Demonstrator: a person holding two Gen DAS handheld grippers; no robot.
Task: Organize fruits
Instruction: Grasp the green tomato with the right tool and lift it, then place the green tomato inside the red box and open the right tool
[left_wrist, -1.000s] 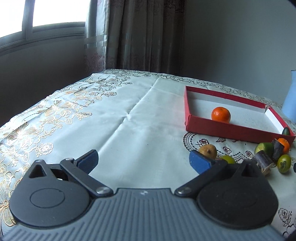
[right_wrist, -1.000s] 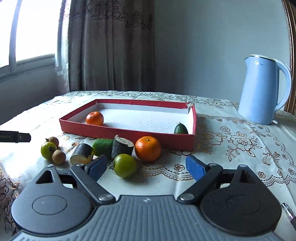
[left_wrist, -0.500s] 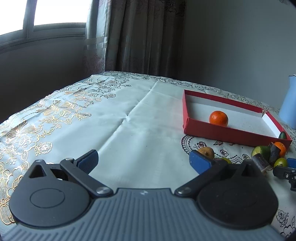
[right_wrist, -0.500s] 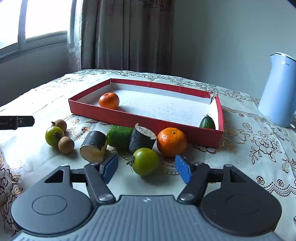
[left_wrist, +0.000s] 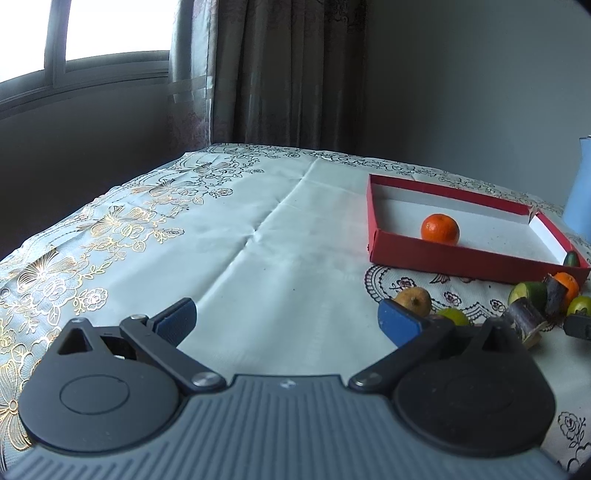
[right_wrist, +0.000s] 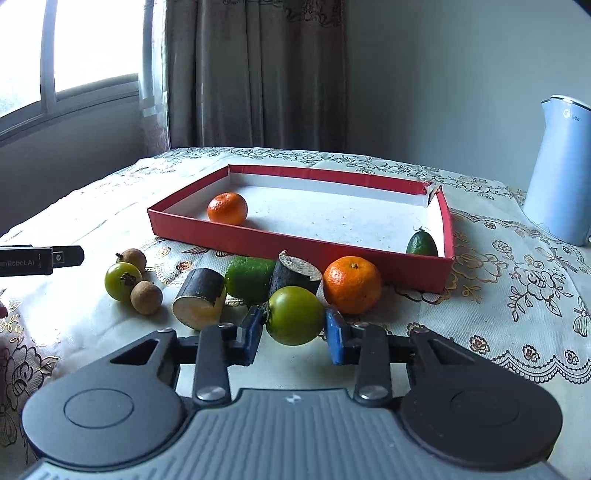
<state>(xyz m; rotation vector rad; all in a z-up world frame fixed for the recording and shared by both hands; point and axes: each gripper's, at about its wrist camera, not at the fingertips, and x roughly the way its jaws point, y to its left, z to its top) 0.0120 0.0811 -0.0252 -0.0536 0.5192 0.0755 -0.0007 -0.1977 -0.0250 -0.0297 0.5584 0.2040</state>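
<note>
My right gripper (right_wrist: 293, 332) is shut on a green round fruit (right_wrist: 294, 314), its blue pads touching both sides, low over the tablecloth. Just behind it lie an orange (right_wrist: 352, 284), two dark cut cane pieces (right_wrist: 201, 295) (right_wrist: 297, 275), and a green lime (right_wrist: 248, 278). Further left are a second green fruit (right_wrist: 122, 280) and two small brown fruits (right_wrist: 146, 297). The red tray (right_wrist: 258, 242) holds an orange (right_wrist: 227, 208) and a small dark green fruit (right_wrist: 421, 243). My left gripper (left_wrist: 286, 319) is open and empty over bare cloth, left of the tray (left_wrist: 443, 258).
A blue kettle (right_wrist: 557, 170) stands at the right behind the tray. The left gripper's tip (right_wrist: 40, 260) pokes in at the left edge of the right wrist view. A window and curtain lie behind the table.
My right gripper has moved forward and closed its fingers around the green round fruit. The left gripper has stayed open and barely shifted.
</note>
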